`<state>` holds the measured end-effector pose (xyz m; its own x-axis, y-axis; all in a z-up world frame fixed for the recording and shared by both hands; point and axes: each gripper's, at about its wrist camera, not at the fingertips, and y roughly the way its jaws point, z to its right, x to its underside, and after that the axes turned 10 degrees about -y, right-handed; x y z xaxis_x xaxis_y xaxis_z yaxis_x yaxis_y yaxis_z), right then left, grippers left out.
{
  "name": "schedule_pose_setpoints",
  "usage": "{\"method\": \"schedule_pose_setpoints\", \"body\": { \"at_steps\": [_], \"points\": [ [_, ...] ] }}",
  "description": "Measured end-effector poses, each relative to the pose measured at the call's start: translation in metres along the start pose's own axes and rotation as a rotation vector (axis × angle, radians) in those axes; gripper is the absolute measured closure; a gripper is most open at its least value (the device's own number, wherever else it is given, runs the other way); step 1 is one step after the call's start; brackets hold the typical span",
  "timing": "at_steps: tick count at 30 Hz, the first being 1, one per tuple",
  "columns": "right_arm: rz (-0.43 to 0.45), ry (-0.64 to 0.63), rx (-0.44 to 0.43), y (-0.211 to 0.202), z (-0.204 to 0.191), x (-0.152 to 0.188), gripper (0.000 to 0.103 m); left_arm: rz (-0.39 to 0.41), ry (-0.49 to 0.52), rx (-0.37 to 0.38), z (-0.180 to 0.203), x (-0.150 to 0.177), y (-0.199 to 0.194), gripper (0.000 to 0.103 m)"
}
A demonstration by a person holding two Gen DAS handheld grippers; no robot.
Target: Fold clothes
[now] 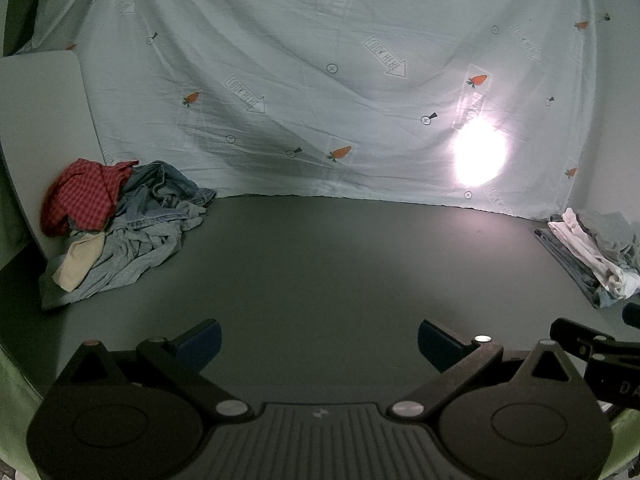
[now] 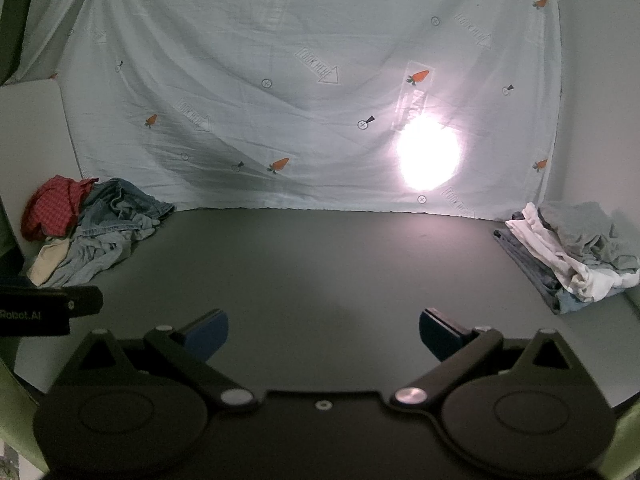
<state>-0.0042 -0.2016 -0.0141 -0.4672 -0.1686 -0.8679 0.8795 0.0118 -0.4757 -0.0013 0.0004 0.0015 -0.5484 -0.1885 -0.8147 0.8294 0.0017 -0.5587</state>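
Note:
A heap of unfolded clothes lies at the far left of the dark table: a red checked garment, denim pieces and a cream one. It also shows in the right wrist view. A stack of clothes in white, grey and blue sits at the far right, also in the right wrist view. My left gripper is open and empty above the table's near part. My right gripper is open and empty, beside the left one.
A pale sheet printed with carrots and arrows hangs behind the table, with a bright light spot. A grey board leans at the left behind the heap. Part of the right gripper shows at the left view's right edge.

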Motion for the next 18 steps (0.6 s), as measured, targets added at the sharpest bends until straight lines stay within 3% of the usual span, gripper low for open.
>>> {"method": "schedule_pose_setpoints", "body": {
  "at_steps": [18],
  "points": [
    [-0.002,0.071,0.055,0.011,0.018,-0.003,0.0,0.002,-0.002,-0.004,0.006,-0.002,0.017,0.0]
  ]
}}
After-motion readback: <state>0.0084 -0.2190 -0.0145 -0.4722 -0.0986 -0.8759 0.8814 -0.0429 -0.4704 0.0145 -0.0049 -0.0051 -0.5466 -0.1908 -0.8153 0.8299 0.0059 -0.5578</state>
